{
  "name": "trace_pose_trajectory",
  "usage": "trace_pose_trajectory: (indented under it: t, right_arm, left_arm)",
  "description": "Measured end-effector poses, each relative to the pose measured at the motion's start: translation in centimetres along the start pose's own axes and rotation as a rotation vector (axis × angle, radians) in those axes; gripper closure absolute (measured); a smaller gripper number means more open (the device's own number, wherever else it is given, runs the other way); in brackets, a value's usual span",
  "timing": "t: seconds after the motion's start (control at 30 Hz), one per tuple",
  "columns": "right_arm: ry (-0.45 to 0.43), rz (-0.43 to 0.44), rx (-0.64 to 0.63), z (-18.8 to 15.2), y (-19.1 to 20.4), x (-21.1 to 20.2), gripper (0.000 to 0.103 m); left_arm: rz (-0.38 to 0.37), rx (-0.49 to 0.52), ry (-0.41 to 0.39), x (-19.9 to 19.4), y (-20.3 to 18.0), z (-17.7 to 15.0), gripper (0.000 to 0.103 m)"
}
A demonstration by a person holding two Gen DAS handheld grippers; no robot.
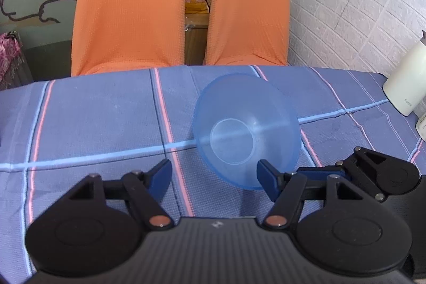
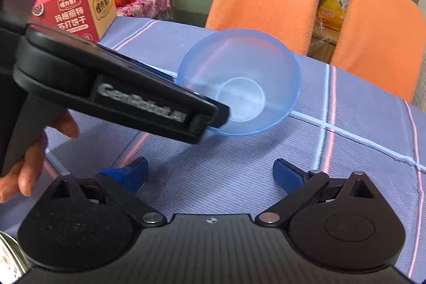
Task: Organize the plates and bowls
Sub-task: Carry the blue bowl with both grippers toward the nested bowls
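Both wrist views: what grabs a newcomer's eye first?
The clear blue bowl sits upright in the middle of the blue checked tablecloth, and it looks empty. The left gripper is open, with the bowl's near rim between its fingers, and the right gripper is open over bare cloth. Behind the table stand two orange chairs, and in the right wrist view a red box sits at the table's far left edge.

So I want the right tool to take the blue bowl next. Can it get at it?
Probably yes: the right tool is open with bare cloth ahead, though the left tool already sits at the bowl's near-left rim.
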State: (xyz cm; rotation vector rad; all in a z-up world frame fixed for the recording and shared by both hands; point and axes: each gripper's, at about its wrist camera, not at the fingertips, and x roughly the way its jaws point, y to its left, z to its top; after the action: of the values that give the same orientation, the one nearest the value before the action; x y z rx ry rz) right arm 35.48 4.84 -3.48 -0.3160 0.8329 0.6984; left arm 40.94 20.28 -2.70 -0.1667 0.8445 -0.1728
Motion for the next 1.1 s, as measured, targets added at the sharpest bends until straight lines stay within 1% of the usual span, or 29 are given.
trace_pose_trajectory:
  t: [0.1, 0.23, 0.37, 0.43, 0.53, 0.67, 0.83, 0.9, 0.93, 0.97, 1.0, 1.03, 1.07, 1.1]
  right_arm:
    - [-0.008, -0.017, 0.046, -0.1, -0.6, -0.4, 0.015]
    - [-0.05, -0.039, 0.073, 0.0, -1.6, -1.3, 0.015]
    - [-0.062, -0.031, 0.077, 0.2, -2.2, -1.5, 0.016]
    - [-0.075, -0.028, 0.072, 0.3, -2.5, -1.2, 0.016]
    - [-0.06, -0.052, 0.046, 1.1, -2.6, -0.2, 0.016]
    - [-0.052, -0.078, 0.01, 1.5, -2.8, 0.7, 0.018]
    - [-0.05, -0.074, -0.012, 1.5, -3.2, 1.5, 0.018]
    - [-0.066, -0.044, 0.006, 1.6, -3.6, 1.8, 0.02]
    - [-0.066, -0.022, 0.023, 1.7, -3.8, 2.0, 0.022]
    - [-0.063, -0.011, 0.024, 1.9, -3.9, 2.2, 0.023]
    - [-0.065, -0.017, 0.015, 2.0, -3.8, 2.3, 0.025]
    - [-0.069, -0.021, 0.006, 2.0, -3.7, 2.3, 0.028]
    - [-0.075, -0.011, 0.006, 2.0, -3.5, 2.1, 0.033]
    - [-0.078, 0.007, 0.012, 2.0, -3.4, 1.8, 0.038]
  left_arm:
    - [-0.003, -0.005, -0.01, -0.3, 0.1, 0.3, 0.033]
    - [-0.001, -0.009, -0.029, -0.4, 0.1, 1.3, 0.032]
    - [-0.015, -0.03, -0.032, 0.0, 0.2, 2.0, 0.031]
    - [-0.015, -0.038, -0.035, 0.5, 0.1, 2.5, 0.031]
    - [-0.021, -0.057, -0.019, 1.7, 0.0, 3.1, 0.031]
    - [-0.011, -0.07, 0.002, 3.1, 0.1, 3.4, 0.031]
    - [-0.009, -0.08, 0.013, 4.0, 0.6, 3.5, 0.031]
    - [-0.008, -0.074, 0.012, 4.3, 0.5, 3.5, 0.031]
    - [-0.007, -0.068, 0.012, 4.3, 0.4, 3.5, 0.033]
    - [-0.014, -0.058, 0.014, 4.4, 0.3, 3.6, 0.042]
    - [-0.017, -0.043, 0.018, 4.3, 0.1, 3.5, 0.049]
    - [-0.025, -0.032, 0.027, 4.2, 0.0, 3.5, 0.061]
    - [-0.034, -0.029, 0.04, 4.0, -0.2, 3.4, 0.066]
    - [-0.049, -0.034, 0.05, 3.9, -0.2, 3.4, 0.067]
